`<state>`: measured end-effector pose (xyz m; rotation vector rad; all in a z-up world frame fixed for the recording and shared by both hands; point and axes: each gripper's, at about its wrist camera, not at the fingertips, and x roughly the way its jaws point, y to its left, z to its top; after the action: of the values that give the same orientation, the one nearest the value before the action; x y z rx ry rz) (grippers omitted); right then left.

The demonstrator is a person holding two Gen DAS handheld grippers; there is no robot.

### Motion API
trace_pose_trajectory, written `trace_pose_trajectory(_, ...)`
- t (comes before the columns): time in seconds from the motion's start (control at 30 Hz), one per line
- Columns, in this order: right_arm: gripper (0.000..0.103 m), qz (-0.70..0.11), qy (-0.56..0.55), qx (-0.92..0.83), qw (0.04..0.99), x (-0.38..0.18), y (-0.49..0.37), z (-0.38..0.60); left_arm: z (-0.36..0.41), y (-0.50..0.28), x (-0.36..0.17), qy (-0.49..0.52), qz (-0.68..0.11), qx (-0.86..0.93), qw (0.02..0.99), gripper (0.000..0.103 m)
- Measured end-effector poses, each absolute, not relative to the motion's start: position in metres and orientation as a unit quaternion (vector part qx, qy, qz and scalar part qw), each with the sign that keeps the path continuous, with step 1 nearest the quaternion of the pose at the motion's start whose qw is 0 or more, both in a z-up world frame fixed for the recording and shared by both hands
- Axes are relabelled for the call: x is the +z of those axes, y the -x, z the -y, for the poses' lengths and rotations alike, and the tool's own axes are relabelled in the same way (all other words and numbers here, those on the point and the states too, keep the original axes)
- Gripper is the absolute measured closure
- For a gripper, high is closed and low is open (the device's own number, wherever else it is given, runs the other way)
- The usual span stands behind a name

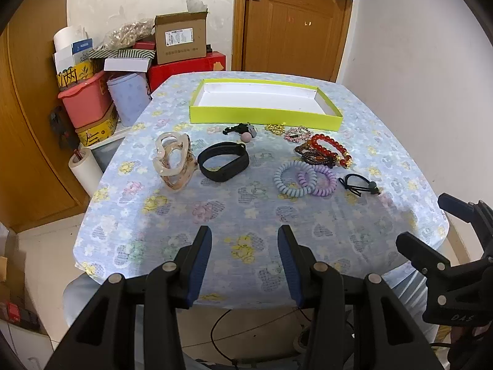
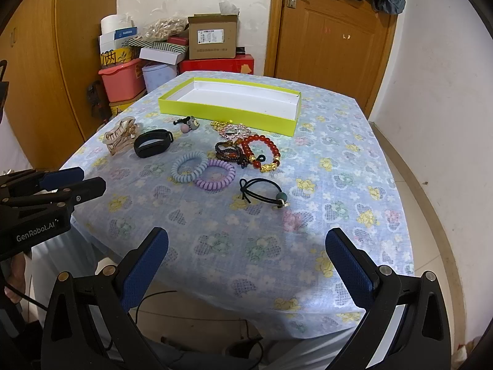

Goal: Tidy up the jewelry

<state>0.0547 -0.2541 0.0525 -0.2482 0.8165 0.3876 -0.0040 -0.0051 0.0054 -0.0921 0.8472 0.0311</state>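
Two grippers held over the surface point(image 1: 252, 215), fingers parted, nothing gripped.
Bracelets and hair ties are spread before the yellow-green box point(image 1: 265, 118).

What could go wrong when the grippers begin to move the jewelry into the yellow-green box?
1. The red bead bracelet lies against the dark braided bracelet; lifting one may drag the other.
2. The blue coil hair tie and the purple coil hair tie overlap, so both might come up together.
3. The black elastic hair tie is thin and flat on the tablecloth; the right gripper, now open, could pinch cloth instead.
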Motion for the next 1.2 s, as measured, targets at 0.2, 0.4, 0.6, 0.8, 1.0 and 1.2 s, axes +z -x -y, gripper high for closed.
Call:
trace_pose_trajectory(0.2,0.001,-0.395,0.119,0.187,0.892,0.0493,-0.0541,0.2488,0.0037,0.0043,0.0053,0.049,-0.413,0.012,0.909,0.056)
trace_pose_trajectory(0.4,0.001,-0.397,0.118,0.189,0.890,0.0490,-0.0562,0.2511,0.0037,0.0047,0.0054,0.050,-0.413,0.011,0.909,0.056)
trace_pose_trajectory(0.6,0.001,-0.398,0.117,0.190,0.890,0.0485,-0.0568,0.2510,0.0025,0.0049,0.0052,0.053,-0.415,0.009,0.908,0.056)
trace_pose_trajectory(0.8,0.001,-0.398,0.117,0.190,0.890,0.0469,-0.0571,0.2508,0.0024,0.0029,0.0041,0.055,-0.417,0.007,0.907,0.056)
trace_pose_trajectory(1.0,0.001,-0.400,0.116,0.191,0.889,0.0446,-0.0568,0.2511,0.0018,0.0016,0.0020,0.060,-0.420,0.006,0.906,0.056)
trace_pose_trajectory(1.2,0.001,-0.402,0.115,0.191,0.888,0.0440,-0.0578,0.2508,0.0010,0.0005,-0.0006,0.064,-0.422,0.005,0.904,0.056)
